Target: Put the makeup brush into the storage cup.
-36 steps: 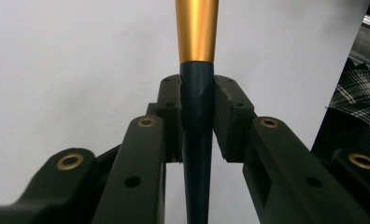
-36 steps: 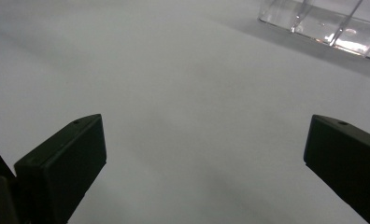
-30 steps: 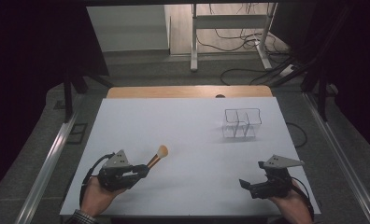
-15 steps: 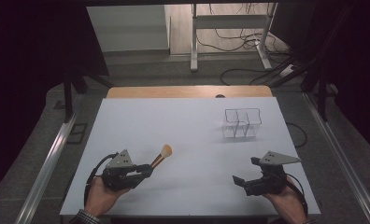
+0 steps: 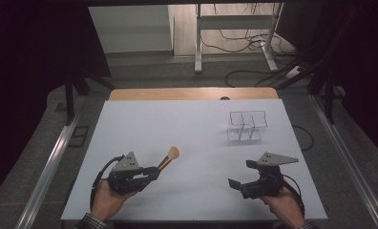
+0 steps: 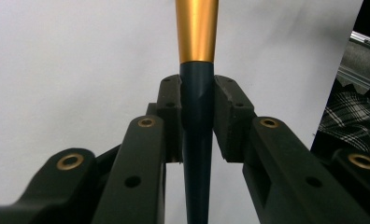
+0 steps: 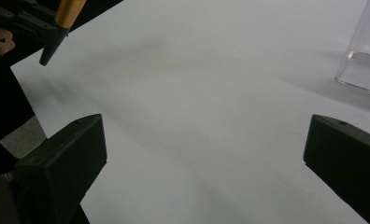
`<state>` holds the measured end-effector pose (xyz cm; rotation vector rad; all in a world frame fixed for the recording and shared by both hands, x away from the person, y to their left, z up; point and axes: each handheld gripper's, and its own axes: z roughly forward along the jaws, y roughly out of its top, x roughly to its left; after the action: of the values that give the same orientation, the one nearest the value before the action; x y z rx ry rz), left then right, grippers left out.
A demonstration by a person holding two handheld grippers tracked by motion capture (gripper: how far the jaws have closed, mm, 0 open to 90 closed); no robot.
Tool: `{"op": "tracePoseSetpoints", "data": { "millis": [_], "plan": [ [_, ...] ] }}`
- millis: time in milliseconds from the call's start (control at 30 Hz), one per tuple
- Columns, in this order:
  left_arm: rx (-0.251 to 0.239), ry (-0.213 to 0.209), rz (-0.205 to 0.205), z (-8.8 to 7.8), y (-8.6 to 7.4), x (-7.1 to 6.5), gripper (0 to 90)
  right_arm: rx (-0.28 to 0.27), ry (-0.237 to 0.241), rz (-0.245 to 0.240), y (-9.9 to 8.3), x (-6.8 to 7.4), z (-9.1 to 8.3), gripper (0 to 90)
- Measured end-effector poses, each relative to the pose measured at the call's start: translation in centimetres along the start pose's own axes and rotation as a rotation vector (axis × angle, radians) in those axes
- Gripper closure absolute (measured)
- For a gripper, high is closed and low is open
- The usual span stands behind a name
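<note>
Near the front-left of the white tabletop [image 5: 192,129], left gripper [image 5: 151,172] held low in the person's left hand [image 5: 108,200], grey three-cornered plate on top, cable looping back toward the wrist. Jaws clamped on a makeup brush with dark teal handle, gold metal ferrule and orange bristle head [image 5: 167,160]. Brush points forward and to the right in the high view, bristle head clear of the jaws and above the table surface; whether it touches the table, cannot tell.

Left gripper view: both black pads pressed against the dark teal handle [image 6: 197,116] just below where the gold ferrule begins; handle runs straight up the middle between the jaws, its tapering tail passing down behind them. White surface behind. Checked sleeve at the right edge.

At the front-right of the table, right gripper [image 5: 239,185] in the person's right hand [image 5: 285,205], pointing left across the table toward the other gripper. Jaws stand wide apart, nothing between them. Right gripper view: two black jaw tips far apart at the lower corners, bare white tabletop between; the brush tail and gold ferrule [image 7: 61,23] at upper left, well apart from these jaws.

Clear plastic organiser with several open compartments [image 5: 246,126] stands upright on the right half of the table, farther back, well apart from both grippers; its corner at the right edge of the right gripper view [image 7: 363,56].
</note>
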<state>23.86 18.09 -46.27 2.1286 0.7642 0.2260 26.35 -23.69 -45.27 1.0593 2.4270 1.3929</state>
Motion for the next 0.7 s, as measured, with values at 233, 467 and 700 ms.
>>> {"op": "tracePoseSetpoints", "data": {
  "millis": [233,467,700],
  "plan": [
    [-0.013,0.001,0.003,0.3,0.4,-0.3,74.3,0.021,0.016,-0.001,0.5,0.7,0.8,0.0],
    [-0.021,-0.002,0.005,0.8,0.6,-0.5,74.3,0.026,0.034,-0.007,1.0,1.2,1.7,0.0],
    [-0.026,-0.013,0.006,1.2,0.9,-0.8,74.4,0.03,0.049,-0.005,1.6,1.8,2.5,0.0]
  ]
}}
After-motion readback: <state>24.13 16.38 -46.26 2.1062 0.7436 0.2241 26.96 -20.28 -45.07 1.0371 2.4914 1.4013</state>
